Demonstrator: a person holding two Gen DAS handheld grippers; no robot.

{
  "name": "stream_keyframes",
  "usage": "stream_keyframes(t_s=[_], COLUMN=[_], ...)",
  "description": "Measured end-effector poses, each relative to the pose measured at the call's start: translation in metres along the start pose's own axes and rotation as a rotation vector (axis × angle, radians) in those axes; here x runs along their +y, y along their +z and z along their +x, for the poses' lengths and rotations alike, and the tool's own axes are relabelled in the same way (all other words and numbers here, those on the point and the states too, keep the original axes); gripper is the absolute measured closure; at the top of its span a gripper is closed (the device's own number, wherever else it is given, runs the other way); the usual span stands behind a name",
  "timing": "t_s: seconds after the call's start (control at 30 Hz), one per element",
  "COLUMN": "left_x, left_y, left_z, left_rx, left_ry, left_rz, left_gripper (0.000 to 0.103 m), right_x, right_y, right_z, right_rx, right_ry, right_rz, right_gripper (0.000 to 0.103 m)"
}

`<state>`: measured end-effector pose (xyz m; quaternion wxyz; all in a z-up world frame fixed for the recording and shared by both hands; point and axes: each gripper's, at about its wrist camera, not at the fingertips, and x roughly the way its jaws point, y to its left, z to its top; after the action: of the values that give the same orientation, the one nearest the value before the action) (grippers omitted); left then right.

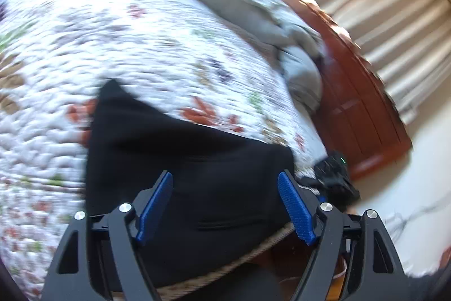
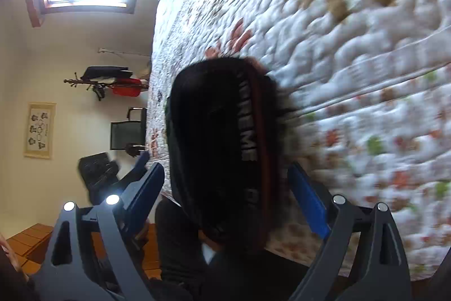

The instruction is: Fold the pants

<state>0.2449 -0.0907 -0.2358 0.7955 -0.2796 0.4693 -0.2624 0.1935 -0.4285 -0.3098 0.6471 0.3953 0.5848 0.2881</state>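
Sunlit bedroom: black pants (image 1: 174, 160) are lying folded on the floral quilt (image 1: 141, 47) at the bed's edge. Left gripper (image 1: 225, 205) fingers are standing spread, pinching nothing; right gripper (image 2: 225, 199) likewise, its view alone showing the waistband lettering (image 2: 246, 120).

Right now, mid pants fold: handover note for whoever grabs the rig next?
Left gripper: open, nothing pinched, above the black pants.
Right gripper: open, pads clear of the cloth, pants' lettered stripe between the fingers.
Pants: bunched in a compact dark bundle on the floral quilt near the bed's edge.
Done: looks at least partly folded; blur hides how neatly.
Left: check the fold, square the edges, fold again if needed.
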Motion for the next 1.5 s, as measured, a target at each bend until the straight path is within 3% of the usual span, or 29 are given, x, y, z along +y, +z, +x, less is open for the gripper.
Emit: stream_keyframes(t_s=[0.1,0.17,0.23,0.33,0.37,0.4,0.43,0.5,0.57,0.7,0.8,0.87,0.9,0.97,1.03,1.13,1.2,1.27,1.3,1.4,1.43,1.47,1.5], left_x=[0.022,0.032,0.035,0.042,0.046,0.048,0.049,0.051,0.051,0.057,0.056,0.053,0.05,0.043,0.041,0.046,0.049,0.054,0.058,0.076,0.081,0.088,0.096], left_y=[0.001,-0.002,-0.006,-0.013,-0.014,-0.015,-0.016,-0.018,-0.02,-0.022,-0.021,-0.014,-0.01,0.003,0.014,0.041,0.055,0.065,0.068,0.074,0.075,0.074,0.073], left_z=[-0.012,-0.019,-0.021,-0.027,-0.029,-0.03,-0.03,-0.03,-0.028,-0.025,-0.024,-0.023,-0.022,-0.025,-0.026,-0.014,-0.006,0.006,0.014,0.044,0.051,0.059,0.066], left_rx=[-0.03,-0.037,-0.038,-0.043,-0.043,-0.044,-0.046,-0.051,-0.054,-0.057,-0.06,-0.064,-0.068,-0.088,-0.094,-0.05,-0.032,0.011,0.028,0.093,0.111,0.121,0.129], left_ry=[0.017,0.021,0.025,0.025,0.025,0.026,0.024,0.019,0.014,0.013,0.011,-0.004,-0.013,-0.049,-0.101,-0.193,-0.205,-0.25,-0.261,-0.284,-0.277,-0.253,-0.238], left_rz=[-0.046,-0.069,-0.074,-0.081,-0.088,-0.093,-0.1,-0.107,-0.109,-0.135,-0.126,-0.116,-0.108,-0.081,-0.072,-0.101,-0.107,-0.113,-0.124,-0.152,-0.161,-0.166,-0.171], left_gripper=[0.026,0.026,0.026,0.026,0.026,0.026,0.026,0.026,0.026,0.026,0.027,0.027,0.027,0.027,0.026,0.026,0.025,0.025,0.025,0.025,0.025,0.025,0.027], right_x=[0.009,0.023,0.034,0.052,0.066,0.08,0.093,0.132,0.141,0.061,0.028,0.024,0.022,0.024,0.05,0.09,0.11,0.11,0.108,0.095,0.084,0.067,0.054], right_y=[0.0,-0.002,-0.004,-0.006,-0.007,-0.009,-0.011,-0.02,-0.02,-0.011,-0.016,-0.014,-0.014,-0.014,-0.014,-0.005,0.005,0.014,0.018,0.035,0.039,0.043,0.044], right_z=[0.014,0.02,0.023,0.027,0.032,0.035,0.038,0.036,0.034,0.028,0.019,0.016,0.013,0.007,0.0,-0.011,-0.015,-0.026,-0.023,0.008,0.018,0.026,0.03], right_rx=[0.012,0.005,0.006,-0.004,0.004,-0.004,-0.02,-0.074,-0.115,-0.093,-0.102,-0.109,-0.119,-0.124,-0.158,-0.219,-0.231,-0.254,-0.246,-0.151,-0.129,-0.114,-0.107], right_ry=[-0.032,-0.126,-0.202,-0.317,-0.415,-0.475,-0.476,-0.412,-0.365,-0.414,-0.298,-0.268,-0.28,-0.295,-0.343,-0.404,-0.442,-0.349,-0.25,-0.057,-0.042,-0.056,-0.06], right_rz=[-0.006,-0.07,-0.118,-0.171,-0.208,-0.255,-0.296,-0.419,-0.452,-0.26,-0.177,-0.153,-0.132,-0.126,-0.194,-0.282,-0.315,-0.294,-0.27,-0.203,-0.17,-0.126,-0.099], right_gripper=[0.015,0.032,0.063,0.069,0.07,0.078,0.086,0.088,0.089,0.088,0.083,0.073,0.059,0.06,0.065,0.065,0.061,0.061,0.061,0.063,0.064,0.068,0.086])
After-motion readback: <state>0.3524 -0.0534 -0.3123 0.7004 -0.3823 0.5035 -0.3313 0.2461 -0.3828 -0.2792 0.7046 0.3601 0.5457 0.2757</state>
